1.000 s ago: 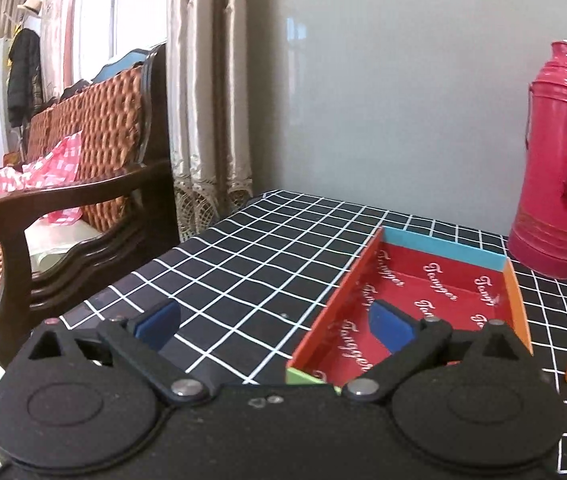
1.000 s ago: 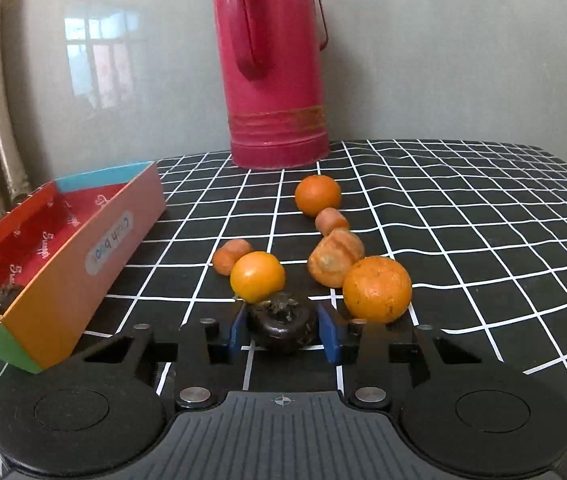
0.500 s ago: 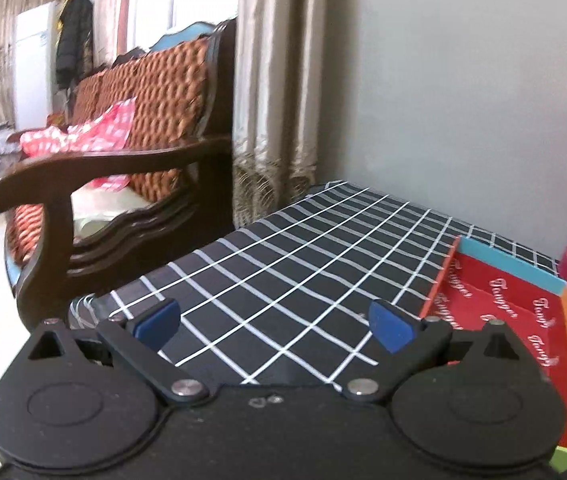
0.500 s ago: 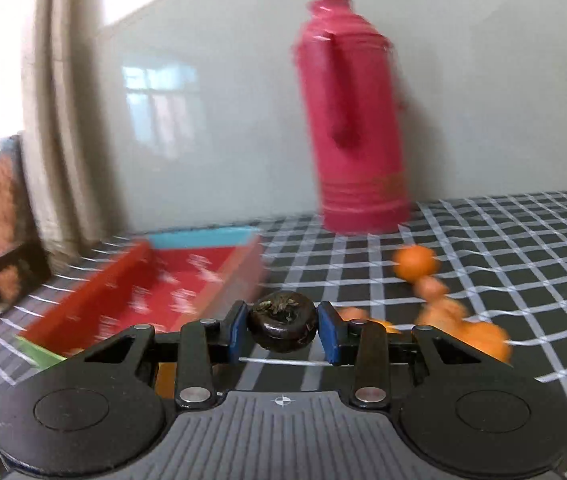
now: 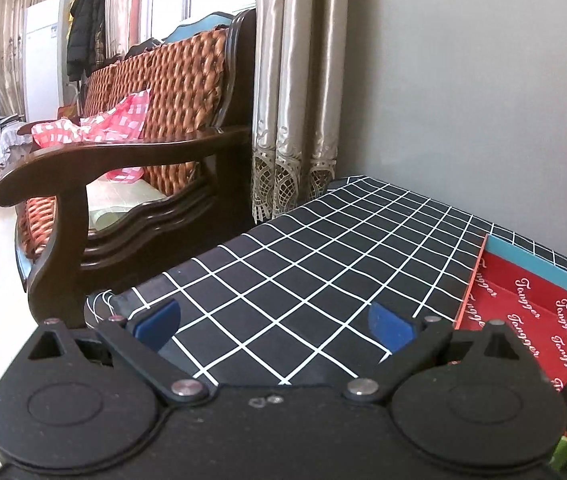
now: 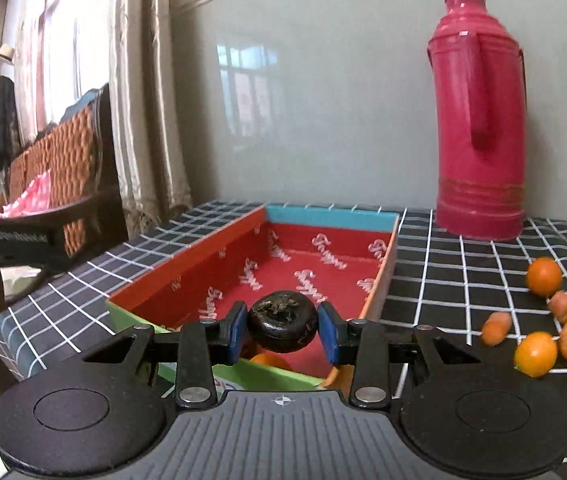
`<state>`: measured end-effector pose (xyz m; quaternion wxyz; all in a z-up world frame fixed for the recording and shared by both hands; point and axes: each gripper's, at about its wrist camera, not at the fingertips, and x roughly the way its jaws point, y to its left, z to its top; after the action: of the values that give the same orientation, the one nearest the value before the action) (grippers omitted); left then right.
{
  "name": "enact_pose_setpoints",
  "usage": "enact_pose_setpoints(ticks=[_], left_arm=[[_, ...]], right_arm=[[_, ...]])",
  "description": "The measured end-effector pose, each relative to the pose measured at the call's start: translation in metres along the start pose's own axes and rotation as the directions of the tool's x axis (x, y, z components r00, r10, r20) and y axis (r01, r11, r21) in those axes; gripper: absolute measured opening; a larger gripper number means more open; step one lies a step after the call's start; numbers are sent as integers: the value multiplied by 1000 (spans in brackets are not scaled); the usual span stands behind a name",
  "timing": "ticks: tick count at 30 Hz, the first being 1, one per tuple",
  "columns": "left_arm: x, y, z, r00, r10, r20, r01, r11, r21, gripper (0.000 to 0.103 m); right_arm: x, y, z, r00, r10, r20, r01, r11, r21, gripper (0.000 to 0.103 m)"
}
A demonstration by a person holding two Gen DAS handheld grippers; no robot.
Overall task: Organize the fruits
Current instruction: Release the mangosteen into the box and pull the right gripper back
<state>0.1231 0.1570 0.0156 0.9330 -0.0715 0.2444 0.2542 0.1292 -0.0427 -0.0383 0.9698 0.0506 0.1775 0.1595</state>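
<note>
Mangosteen (image 6: 282,321), clamped in right gripper (image 6: 282,330), now hangs over the tray (image 6: 203,258) (left gripper (image 5: 273,322) gapes, empty).

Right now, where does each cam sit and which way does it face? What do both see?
Left wrist: on the left gripper, facing across the checked table to an armchair and curtain; jaws open, empty.
Right wrist: on the right gripper, facing the red box and flask; jaws shut on a dark fruit, oranges to the right.
Shared: table, box, armchair, curtain, wall.
</note>
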Motion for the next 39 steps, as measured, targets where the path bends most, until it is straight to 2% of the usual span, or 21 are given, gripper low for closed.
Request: enact_pose_setpoints(ticks=[2,4,6,13,16,18,23,25,27,31,35,37,38,39], left_arm=[[0,0,1,1000,3,2,-3,1000,2,95],[1,-1,1,1000,5,1,-5,1000,4,95],[2,-1,1,1000,3,-2,-3,1000,2,95],[-4,-13,-1,1000,-21,8,21,1000,21,95],[-9,-22,-3,999,-31,20,30,999,40,95],[-13,-29,-5,999,-41,30,39,998,56,95],[-24,-53,-11,994,-95,59,89,991,102,95],[-31,-66,-15,987,-143,71,133,983,125,95],[-40,-80,-19,975,-202,88,187,970,153,95],[-59,-112,-32,941,-324,96,296,928,228,95],[-75,-150,-53,900,-429,78,385,866,318,95],[-84,-170,-66,882,-466,68,410,831,376,95],[-89,-176,-73,875,-479,66,415,815,403,95],[-92,-184,-80,869,-491,65,419,799,430,95]], right_arm=[[5,6,-1,1000,-22,4,22,999,-28,42],[6,6,-2,1000,-20,7,20,999,-25,61],[3,4,0,1000,-1,15,1,1000,2,63],[-16,-12,7,997,-35,69,32,998,50,64],[-25,-20,10,993,-81,89,76,995,62,76],[-33,-26,11,984,-140,108,134,989,58,82],[-50,-39,11,946,-287,149,285,958,37,95],[-58,-47,10,923,-346,167,344,938,41,99],[-66,-58,9,889,-422,179,418,906,60,102],[-83,-85,9,808,-564,169,549,826,130,103],[-100,-115,8,706,-698,121,668,712,217,103],[-108,-127,5,633,-768,98,732,635,247,103],[-111,-132,4,584,-806,92,770,587,252,103],[-114,-135,2,552,-828,92,792,556,250,103]])
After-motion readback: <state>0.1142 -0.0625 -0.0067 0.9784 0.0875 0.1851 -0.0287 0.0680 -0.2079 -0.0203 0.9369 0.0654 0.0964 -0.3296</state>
